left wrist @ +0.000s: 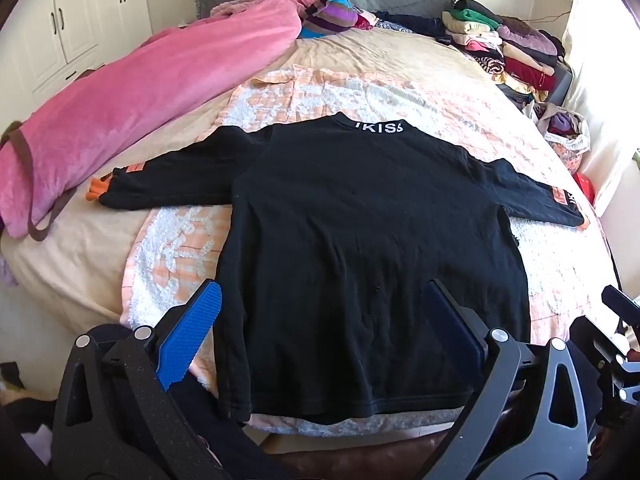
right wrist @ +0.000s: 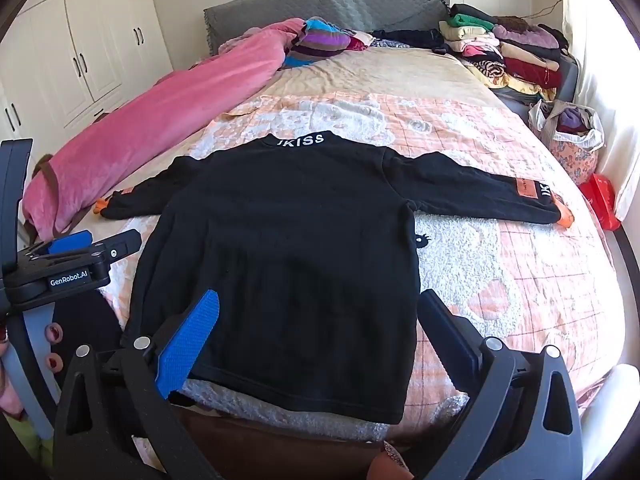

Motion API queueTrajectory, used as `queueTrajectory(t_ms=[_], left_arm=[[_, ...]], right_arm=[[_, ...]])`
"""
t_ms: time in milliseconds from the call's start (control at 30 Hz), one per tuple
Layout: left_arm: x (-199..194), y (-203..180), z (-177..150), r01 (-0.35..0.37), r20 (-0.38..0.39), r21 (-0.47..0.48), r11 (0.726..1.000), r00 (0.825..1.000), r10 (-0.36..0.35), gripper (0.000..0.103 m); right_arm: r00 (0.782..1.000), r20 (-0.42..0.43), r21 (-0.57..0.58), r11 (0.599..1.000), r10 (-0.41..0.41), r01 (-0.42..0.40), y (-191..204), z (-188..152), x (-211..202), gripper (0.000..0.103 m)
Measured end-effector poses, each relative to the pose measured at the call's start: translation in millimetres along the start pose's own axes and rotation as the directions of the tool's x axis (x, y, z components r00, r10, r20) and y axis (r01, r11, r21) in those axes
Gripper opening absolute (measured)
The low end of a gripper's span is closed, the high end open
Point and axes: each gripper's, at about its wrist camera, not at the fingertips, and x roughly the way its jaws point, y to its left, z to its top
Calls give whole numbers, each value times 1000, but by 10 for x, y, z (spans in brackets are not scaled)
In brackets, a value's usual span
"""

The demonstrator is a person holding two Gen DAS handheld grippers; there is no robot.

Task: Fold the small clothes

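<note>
A small black long-sleeved top [left wrist: 360,240] lies flat, back up, on the bed, both sleeves spread out, white "KISS" lettering at the collar, orange cuffs. It also shows in the right wrist view [right wrist: 288,264]. My left gripper [left wrist: 324,332] is open and empty, hovering over the top's hem at the near bed edge. My right gripper [right wrist: 316,336] is open and empty, over the hem too. The left gripper [right wrist: 76,248] shows at the left of the right wrist view.
A peach and white blanket [left wrist: 304,96] covers the bed under the top. A rolled pink blanket [left wrist: 152,92] lies along the left. Stacks of folded clothes [right wrist: 512,52] sit at the far right. A bag of clothes [right wrist: 572,132] stands right.
</note>
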Motion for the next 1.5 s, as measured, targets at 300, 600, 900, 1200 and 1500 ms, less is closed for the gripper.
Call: queueTrajectory(t_ms=[300,600,900,1200,1500], left_arm=[[0,-3,-7,0,1,-1,1000,1000,0,94],[-1,-3,-3,-2,5,0,1000,1000,2,94],[116,-34,39,8,-4,6,1000,1000,-8,94],[349,-204,271,-7,-6,31,999,1000,8,94],[528,-266,619,29,50,-7,1000,998,-29,94]], right_arm=[[1000,-1,1,1000,-3,3,-3,-1,-1,99],[1000,6,4,1000,-8,8,-11,-2,3,99],[1000,2,31,999,-27,27,-150,113,133,99],[996,11,60,994,-88,87,-346,378,267,99],[989,35,103,985,-145,141,-609,690,387,99]])
